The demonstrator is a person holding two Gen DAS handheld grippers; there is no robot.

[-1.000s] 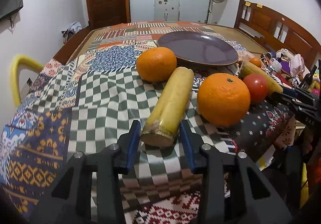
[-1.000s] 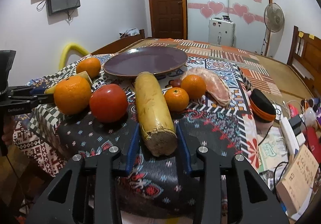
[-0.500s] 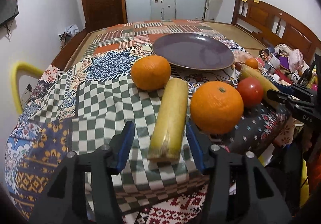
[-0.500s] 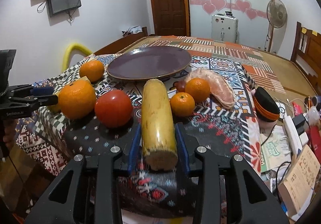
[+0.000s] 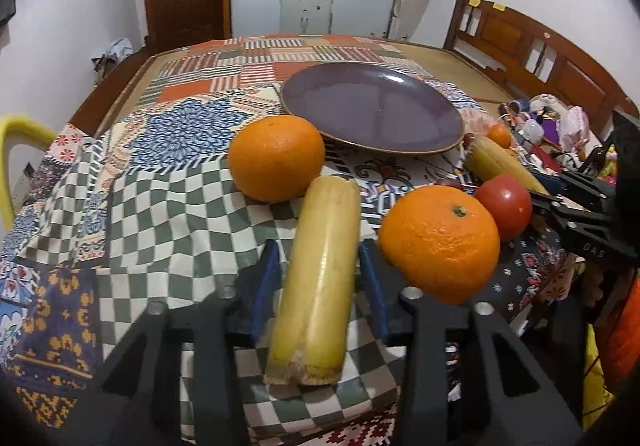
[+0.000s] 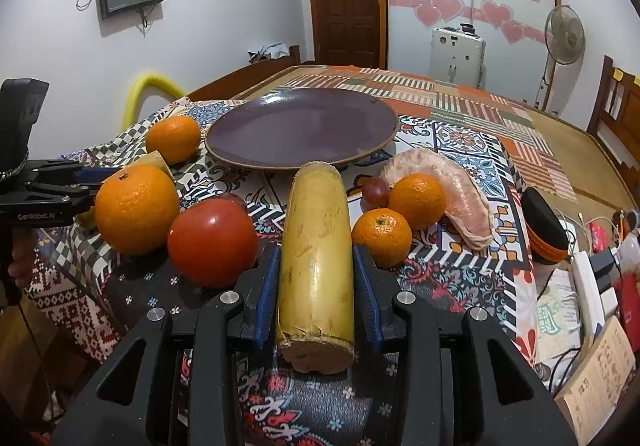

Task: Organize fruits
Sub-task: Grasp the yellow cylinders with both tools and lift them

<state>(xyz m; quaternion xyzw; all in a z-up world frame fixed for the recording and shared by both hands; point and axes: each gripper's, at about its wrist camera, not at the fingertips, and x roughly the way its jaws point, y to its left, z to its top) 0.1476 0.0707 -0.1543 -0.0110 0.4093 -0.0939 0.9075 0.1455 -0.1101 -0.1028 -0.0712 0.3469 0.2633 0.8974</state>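
A purple plate [image 5: 372, 114] sits mid-table; it also shows in the right wrist view [image 6: 300, 126]. My left gripper [image 5: 320, 278] straddles a yellow cane piece [image 5: 320, 274] with its blue pads close to its sides, a small gap showing on each side. Two oranges [image 5: 276, 158] [image 5: 440, 242] flank that piece. My right gripper [image 6: 314, 286] has its pads pressed on a second yellow cane piece [image 6: 316, 258]. A tomato [image 6: 212, 242], small tangerines [image 6: 382, 238] [image 6: 416, 200], a grape [image 6: 376, 192] and a pomelo segment [image 6: 448, 190] lie around it.
The patterned tablecloth [image 5: 168, 206] drapes over the table's near edge. A yellow chair back [image 5: 16, 150] stands at the left. Clutter, a black-and-orange object [image 6: 544, 226], cables and a booklet [image 6: 600, 378] lie on the right. A wooden bench [image 5: 540, 54] stands behind.
Both grippers have moved forward along their cane pieces. The left jaws have narrowed toward the cane. The right jaws have closed onto theirs.
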